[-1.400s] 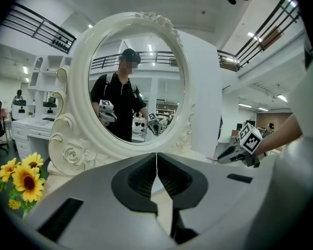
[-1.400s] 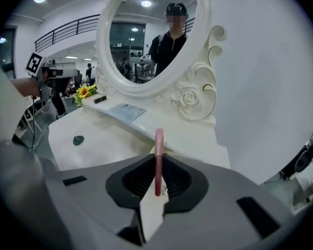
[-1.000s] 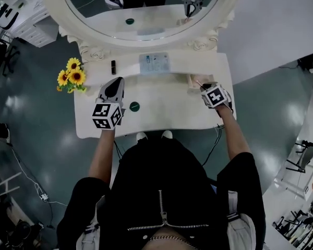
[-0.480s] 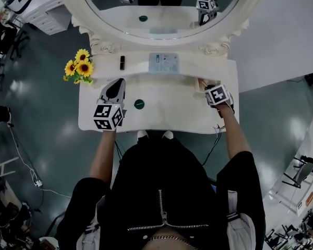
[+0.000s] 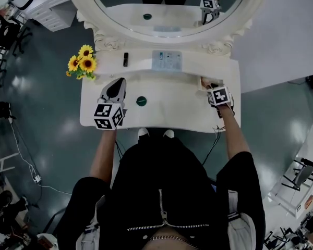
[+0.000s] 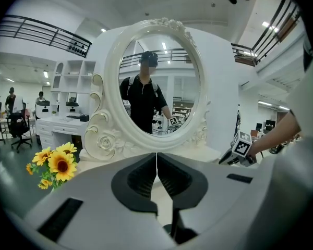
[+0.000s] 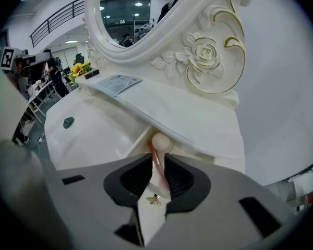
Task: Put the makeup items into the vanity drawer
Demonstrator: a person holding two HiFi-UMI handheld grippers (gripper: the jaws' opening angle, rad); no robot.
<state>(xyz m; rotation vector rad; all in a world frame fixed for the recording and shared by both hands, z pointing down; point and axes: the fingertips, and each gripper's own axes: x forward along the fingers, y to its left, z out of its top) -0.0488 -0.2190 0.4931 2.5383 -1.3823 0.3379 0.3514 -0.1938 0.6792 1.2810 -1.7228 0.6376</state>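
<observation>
My right gripper (image 5: 211, 87) is at the small open drawer (image 5: 204, 82) under the right end of the vanity shelf. A thin pink makeup stick with a round cream head (image 7: 160, 142) lies between its jaws, the head pointing into the drawer (image 7: 141, 139). The jaws are opening while the pads still touch the stick. My left gripper (image 5: 117, 83) hovers over the left of the tabletop, shut and empty (image 6: 156, 165). A round green compact (image 5: 141, 101) lies on the tabletop beside it. A black lipstick (image 5: 125, 59) and a pale palette (image 5: 167, 61) rest on the shelf.
An oval white-framed mirror (image 5: 235, 22) rises behind the shelf. Sunflowers (image 5: 81, 66) stand at the vanity's left end. The vanity top (image 5: 172, 108) has a curved front edge near the person's body. Grey floor surrounds it, with desks and chairs far left.
The head view has shifted, so the vanity sits higher in the frame. My right gripper stays at the drawer with the pink stick. The left gripper has hardly moved.
</observation>
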